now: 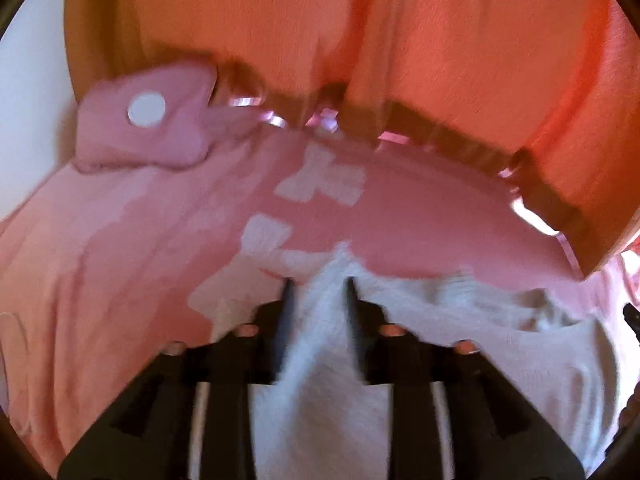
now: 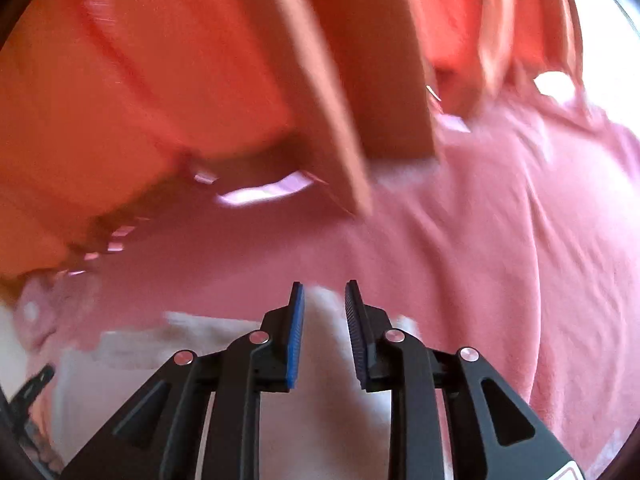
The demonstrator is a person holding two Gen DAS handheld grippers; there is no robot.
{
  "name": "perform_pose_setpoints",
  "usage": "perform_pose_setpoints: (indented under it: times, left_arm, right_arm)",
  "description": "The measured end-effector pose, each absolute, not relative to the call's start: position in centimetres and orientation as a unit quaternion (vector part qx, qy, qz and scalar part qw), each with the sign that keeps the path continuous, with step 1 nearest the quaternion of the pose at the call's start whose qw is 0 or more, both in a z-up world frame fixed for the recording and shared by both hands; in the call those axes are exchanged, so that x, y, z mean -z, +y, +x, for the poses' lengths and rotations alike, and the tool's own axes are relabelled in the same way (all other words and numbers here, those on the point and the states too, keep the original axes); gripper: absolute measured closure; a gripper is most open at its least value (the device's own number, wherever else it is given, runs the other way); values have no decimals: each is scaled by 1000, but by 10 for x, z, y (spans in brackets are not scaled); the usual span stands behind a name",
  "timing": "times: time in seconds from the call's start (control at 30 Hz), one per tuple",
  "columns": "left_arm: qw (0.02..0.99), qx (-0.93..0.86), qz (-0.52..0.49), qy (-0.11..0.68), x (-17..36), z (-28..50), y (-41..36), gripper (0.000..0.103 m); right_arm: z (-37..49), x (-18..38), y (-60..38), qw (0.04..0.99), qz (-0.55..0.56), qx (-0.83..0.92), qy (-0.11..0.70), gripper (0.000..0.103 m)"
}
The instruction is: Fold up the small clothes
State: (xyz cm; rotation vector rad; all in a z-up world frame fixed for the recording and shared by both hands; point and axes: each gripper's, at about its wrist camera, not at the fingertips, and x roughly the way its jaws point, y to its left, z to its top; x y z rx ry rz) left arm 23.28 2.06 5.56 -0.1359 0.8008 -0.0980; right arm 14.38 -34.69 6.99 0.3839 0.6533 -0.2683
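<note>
A small pink garment with pale patches and a white fleecy lining lies spread out; a pink tab with a white snap sits at its upper left. My left gripper is shut on a fold of the white lining, which bunches up between the fingers. In the right wrist view the same pink garment fills the right side. My right gripper holds the white lining edge between its blue pads, jaws a little apart. Both views are blurred by motion.
Orange fabric and a brown board-like edge rise close behind the garment. A white surface shows at the far left. The other gripper's black tip shows at the lower left of the right wrist view.
</note>
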Motion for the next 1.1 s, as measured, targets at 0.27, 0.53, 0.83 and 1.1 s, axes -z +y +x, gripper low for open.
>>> perform_pose_setpoints:
  times: [0.27, 0.53, 0.83, 1.1]
  left_arm:
    - [878, 115, 51, 462, -16, 190, -58, 63]
    - [883, 101, 62, 454, -12, 193, -60, 59]
    - [884, 101, 62, 453, -12, 191, -60, 59]
    - [893, 77, 3, 443, -31, 196, -28, 39]
  right_arm:
    - [162, -1, -189, 880, 6, -38, 473, 79]
    - [164, -2, -175, 871, 35, -61, 486, 79]
    - [163, 1, -166, 879, 35, -64, 472, 81]
    - [170, 0, -174, 874, 61, -56, 478, 81]
